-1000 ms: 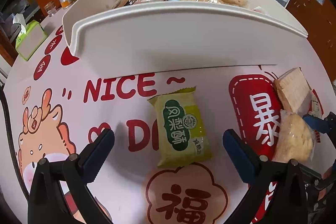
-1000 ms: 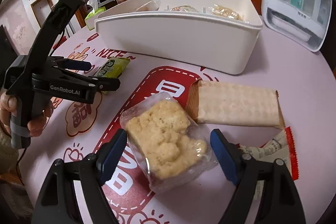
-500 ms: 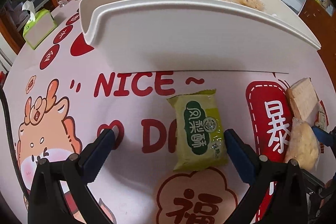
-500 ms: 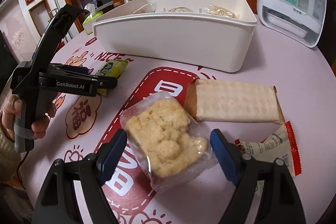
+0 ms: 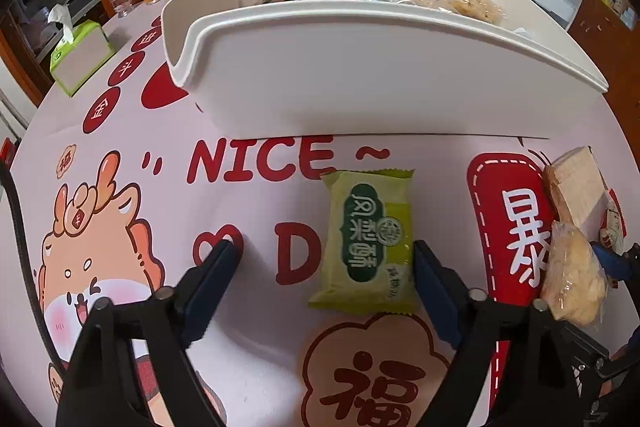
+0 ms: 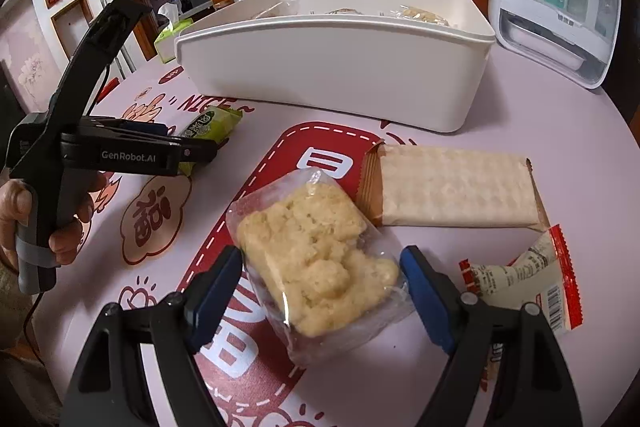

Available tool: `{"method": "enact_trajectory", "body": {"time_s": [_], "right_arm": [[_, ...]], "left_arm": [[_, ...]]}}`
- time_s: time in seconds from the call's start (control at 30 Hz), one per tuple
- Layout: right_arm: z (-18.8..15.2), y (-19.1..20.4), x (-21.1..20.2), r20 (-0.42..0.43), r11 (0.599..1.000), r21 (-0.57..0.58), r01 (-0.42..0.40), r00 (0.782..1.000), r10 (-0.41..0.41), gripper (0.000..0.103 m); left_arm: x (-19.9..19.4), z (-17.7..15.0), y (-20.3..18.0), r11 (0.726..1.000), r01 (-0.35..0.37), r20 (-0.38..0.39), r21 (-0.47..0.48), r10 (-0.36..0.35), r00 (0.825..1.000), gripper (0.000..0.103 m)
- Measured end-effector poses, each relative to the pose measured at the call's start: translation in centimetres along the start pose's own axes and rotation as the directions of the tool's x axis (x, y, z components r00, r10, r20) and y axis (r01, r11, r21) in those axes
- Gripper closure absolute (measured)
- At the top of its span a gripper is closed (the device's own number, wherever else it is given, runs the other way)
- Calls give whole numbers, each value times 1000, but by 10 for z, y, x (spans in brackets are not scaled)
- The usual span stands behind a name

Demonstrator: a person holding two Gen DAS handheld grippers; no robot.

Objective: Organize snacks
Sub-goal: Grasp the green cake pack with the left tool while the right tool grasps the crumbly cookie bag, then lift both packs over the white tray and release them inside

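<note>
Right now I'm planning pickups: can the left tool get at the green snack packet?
Probably yes: the green snack packet lies flat between the closing left tool fingers, nothing over it.

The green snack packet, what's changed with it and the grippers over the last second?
The left gripper has shifted so the green snack packet now lies against its right finger, and its jaws are closing, not yet pinching it. The right gripper still straddles the clear-wrapped pastry; its jaws are closing slightly. The white bin stayed put.

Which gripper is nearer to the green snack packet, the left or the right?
Left. The left gripper straddles the green snack packet, jaws closing around it. The right gripper sits farther right, around the clear crumbly cake packet.
</note>
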State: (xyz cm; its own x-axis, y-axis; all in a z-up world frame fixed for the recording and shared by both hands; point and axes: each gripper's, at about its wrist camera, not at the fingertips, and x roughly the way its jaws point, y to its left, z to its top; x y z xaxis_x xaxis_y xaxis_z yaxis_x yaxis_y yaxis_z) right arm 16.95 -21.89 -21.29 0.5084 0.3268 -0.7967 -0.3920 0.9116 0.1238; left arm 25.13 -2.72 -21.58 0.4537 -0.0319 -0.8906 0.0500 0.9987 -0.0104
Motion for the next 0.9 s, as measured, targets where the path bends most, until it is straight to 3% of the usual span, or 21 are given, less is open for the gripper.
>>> {"method": "enact_trajectory", "body": {"time_s": [0.17, 0.23, 0.57, 0.9], "right_arm": [[1, 4, 0, -12, 1000, -1, 20, 1000, -20, 26], [1, 6, -1, -19, 1000, -5, 31, 999, -31, 28], [-4, 17, -9, -37, 999, 13, 50, 998, -49, 35], [7, 32, -58, 45, 997, 43, 68, 997, -70, 35]], "left_arm": [[-6, -2, -3, 1000, 11, 6, 16, -11, 1000, 51], [-7, -3, -3, 1000, 13, 6, 19, -13, 1000, 56], [-28, -21, 1, 998, 54, 12, 17, -55, 998, 61], [-101, -47, 7, 992, 93, 83, 82, -100, 992, 61]]}}
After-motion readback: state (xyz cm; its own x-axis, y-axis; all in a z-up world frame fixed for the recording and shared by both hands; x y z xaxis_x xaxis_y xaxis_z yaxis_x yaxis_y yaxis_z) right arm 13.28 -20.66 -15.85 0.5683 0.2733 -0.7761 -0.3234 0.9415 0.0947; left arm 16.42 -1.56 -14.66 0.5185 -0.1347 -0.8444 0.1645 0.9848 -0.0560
